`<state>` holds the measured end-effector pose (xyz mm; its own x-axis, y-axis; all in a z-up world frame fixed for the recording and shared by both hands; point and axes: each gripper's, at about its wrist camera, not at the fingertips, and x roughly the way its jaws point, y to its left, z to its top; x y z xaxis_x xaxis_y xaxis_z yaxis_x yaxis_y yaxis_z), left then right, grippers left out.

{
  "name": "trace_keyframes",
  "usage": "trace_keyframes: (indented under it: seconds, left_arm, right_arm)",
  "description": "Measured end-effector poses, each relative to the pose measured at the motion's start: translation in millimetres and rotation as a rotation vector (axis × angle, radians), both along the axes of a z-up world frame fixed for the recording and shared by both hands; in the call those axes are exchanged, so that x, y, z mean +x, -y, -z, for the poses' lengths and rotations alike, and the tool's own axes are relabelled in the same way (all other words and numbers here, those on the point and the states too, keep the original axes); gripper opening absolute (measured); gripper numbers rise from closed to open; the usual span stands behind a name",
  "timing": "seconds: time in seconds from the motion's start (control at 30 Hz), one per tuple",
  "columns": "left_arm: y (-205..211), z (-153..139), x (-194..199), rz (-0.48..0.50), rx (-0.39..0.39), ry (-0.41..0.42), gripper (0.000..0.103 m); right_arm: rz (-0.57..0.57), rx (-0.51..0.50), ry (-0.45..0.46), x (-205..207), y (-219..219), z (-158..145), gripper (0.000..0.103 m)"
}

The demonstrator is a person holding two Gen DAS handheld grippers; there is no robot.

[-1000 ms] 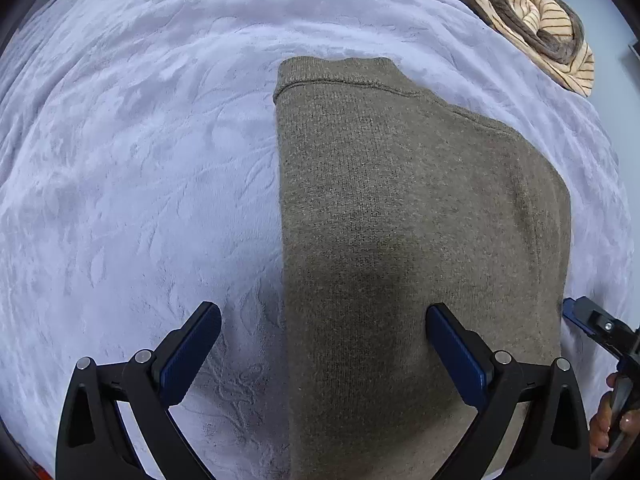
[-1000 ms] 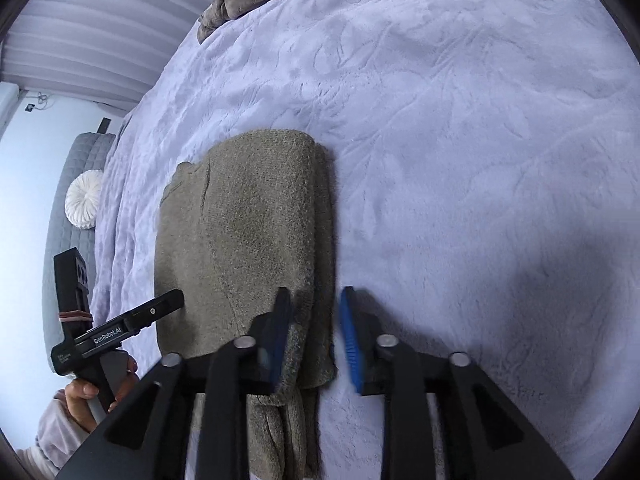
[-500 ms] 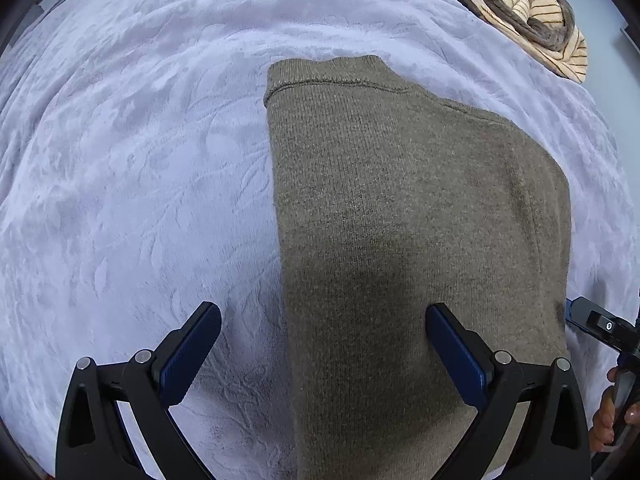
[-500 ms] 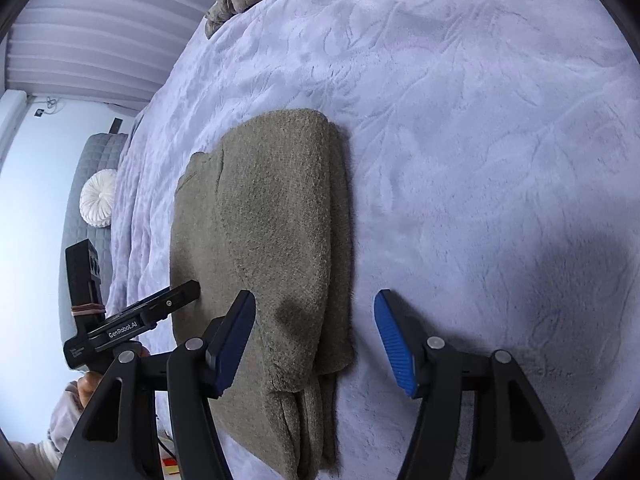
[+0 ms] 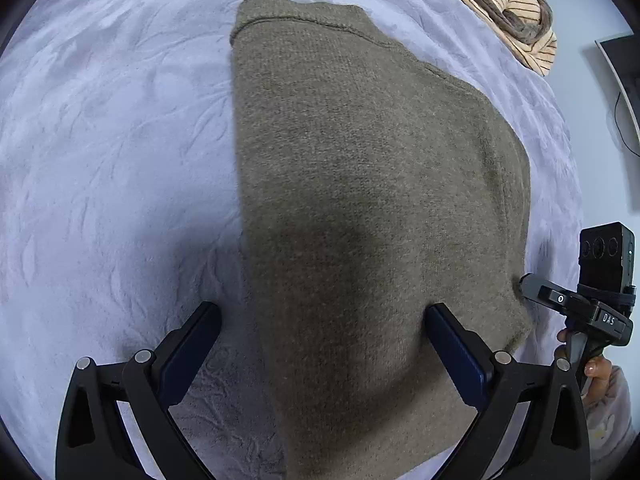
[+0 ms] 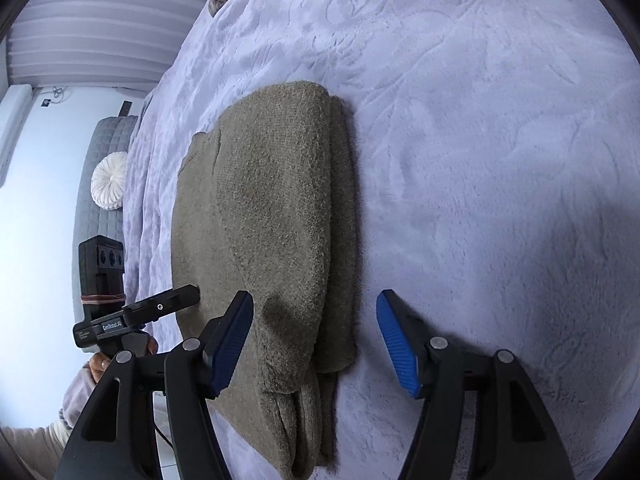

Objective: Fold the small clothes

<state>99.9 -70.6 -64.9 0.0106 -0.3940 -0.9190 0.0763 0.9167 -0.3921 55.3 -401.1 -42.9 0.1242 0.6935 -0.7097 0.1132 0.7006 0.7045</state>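
Note:
An olive-brown knitted sweater (image 5: pixel 360 184) lies folded lengthwise on the lilac bedspread (image 5: pixel 100 140). It also shows in the right wrist view (image 6: pixel 272 216), with its folded layers stacked along its right edge. My left gripper (image 5: pixel 320 344) is open and empty, low over the sweater's near end, straddling its left edge. My right gripper (image 6: pixel 316 336) is open and empty, straddling the sweater's thick folded edge near its near end. Each gripper shows in the other's view, the right one (image 5: pixel 576 308) at the sweater's right side, the left one (image 6: pixel 140 312) at its left side.
A striped beige and brown garment (image 5: pixel 508 4) lies heaped at the bed's far right corner. A grey quilted headboard with a round white cushion (image 6: pixel 107 186) stands beyond the bed's left side. Bedspread (image 6: pixel 500 140) stretches wide to the right of the sweater.
My right gripper has opened wide, letting go of the sweater's folded edge, and drawn back a little. My left gripper stayed open and moved closer over the sweater.

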Motion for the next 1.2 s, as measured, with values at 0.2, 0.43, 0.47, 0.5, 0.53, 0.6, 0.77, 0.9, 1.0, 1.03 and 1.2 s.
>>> trace_keyframes:
  seconds: [0.2, 0.43, 0.47, 0.5, 0.53, 0.6, 0.77, 0.9, 1.0, 1.03, 1.2]
  left_arm:
    - [24, -2, 10, 0.055, -0.003, 0.023, 0.103]
    - [18, -13, -1, 0.032, 0.021, 0.07, 0.084]
    - [18, -17, -2, 0.033, 0.017, 0.08, 0.08]
    - [16, -22, -4, 0.035, 0.012, 0.09, 0.07]
    - [14, -28, -7, 0.043, 0.002, 0.101, 0.061]
    - [10, -37, -10, 0.059, -0.021, 0.117, 0.054]
    - [-7, -69, -25, 0.07, -0.087, 0.147, 0.053]
    - [-25, -95, -48, 0.083, -0.136, 0.181, 0.053]
    - [-36, -111, -68, 0.128, -0.218, 0.195, 0.053]
    - [-38, -113, -74, 0.138, -0.22, 0.196, 0.053]
    - [-51, -93, -76, 0.092, -0.008, 0.184, 0.074]
  right_arm:
    - [-0.058, 0.042, 0.003, 15, -24, 7, 0.068]
    - [-0.002, 0.09, -0.033, 18, -39, 17, 0.04]
    - [0.012, 0.108, -0.034, 16, -38, 16, 0.035]
    - [0.023, 0.135, -0.029, 13, -37, 12, 0.033]
    - [0.028, 0.17, -0.02, 11, -36, 8, 0.03]
    - [0.033, 0.224, -0.002, 6, -39, -3, 0.03]
    - [0.06, 0.302, 0.006, -6, -49, -25, 0.03]
    - [0.096, 0.358, 0.006, -21, -52, -38, 0.03]
    - [0.104, 0.383, 0.009, -38, -65, -49, 0.03]
    - [0.108, 0.399, 0.01, -43, -70, -51, 0.03]
    - [0.206, 0.259, 0.049, -59, -77, -53, 0.03]
